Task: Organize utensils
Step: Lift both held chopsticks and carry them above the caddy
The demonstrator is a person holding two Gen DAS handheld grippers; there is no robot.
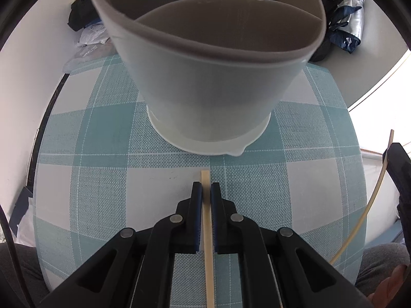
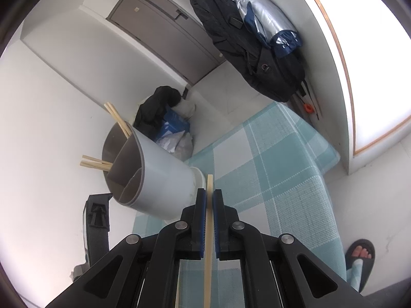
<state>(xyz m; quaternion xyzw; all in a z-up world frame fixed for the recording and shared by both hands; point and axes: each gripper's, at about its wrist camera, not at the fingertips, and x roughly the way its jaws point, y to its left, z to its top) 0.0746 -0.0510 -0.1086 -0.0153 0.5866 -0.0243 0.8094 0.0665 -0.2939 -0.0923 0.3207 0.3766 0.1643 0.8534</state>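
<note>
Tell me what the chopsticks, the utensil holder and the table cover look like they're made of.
Chopsticks: pale tan, matte, square-cut ends, so probably bamboo or wood. Utensil holder: smooth, matte pale outer wall with a grey-brown inside and dividers; looks like moulded plastic, though ceramic can't be ruled out. Table cover: teal and white check with a visible woven grain, so cloth or textured vinyl.

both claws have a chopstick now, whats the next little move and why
Probably lift the left claw so its chopstick clears the rim of the divided utensil holder just ahead. The claw is shut on the stick, low over the checked tablecloth.
</note>
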